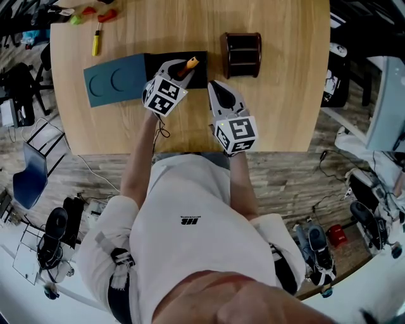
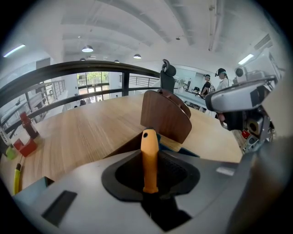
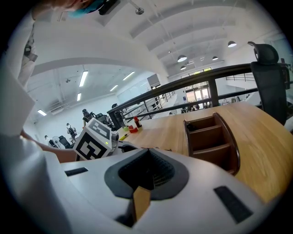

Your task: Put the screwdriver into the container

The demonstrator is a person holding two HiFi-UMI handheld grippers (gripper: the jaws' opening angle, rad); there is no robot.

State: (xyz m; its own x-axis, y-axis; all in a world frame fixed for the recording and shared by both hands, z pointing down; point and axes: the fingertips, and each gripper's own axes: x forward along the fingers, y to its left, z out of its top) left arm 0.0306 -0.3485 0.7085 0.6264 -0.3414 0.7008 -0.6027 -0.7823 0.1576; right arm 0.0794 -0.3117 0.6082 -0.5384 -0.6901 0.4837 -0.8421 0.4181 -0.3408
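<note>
My left gripper (image 1: pixel 179 69) is shut on an orange-handled screwdriver (image 1: pixel 191 62), over the black open case (image 1: pixel 199 74). In the left gripper view the orange handle (image 2: pixel 149 155) stands up between the dark pads of that gripper (image 2: pixel 151 183), its shaft hidden. The container is a brown wooden organiser with several compartments (image 1: pixel 241 54), standing just right of the case; it shows behind the handle (image 2: pixel 165 114). My right gripper (image 1: pixel 219 88) hovers over the table beside the left one, shut with nothing in it (image 3: pixel 145 171). The organiser (image 3: pixel 213 139) lies ahead of it to the right.
The case's blue lid (image 1: pixel 117 79) lies open to the left on the wooden table (image 1: pixel 285 114). A yellow tool (image 1: pixel 96 43) and small red and green items (image 1: pixel 101 14) sit at the far left corner. A blue chair (image 1: pixel 30 171) stands left of the table.
</note>
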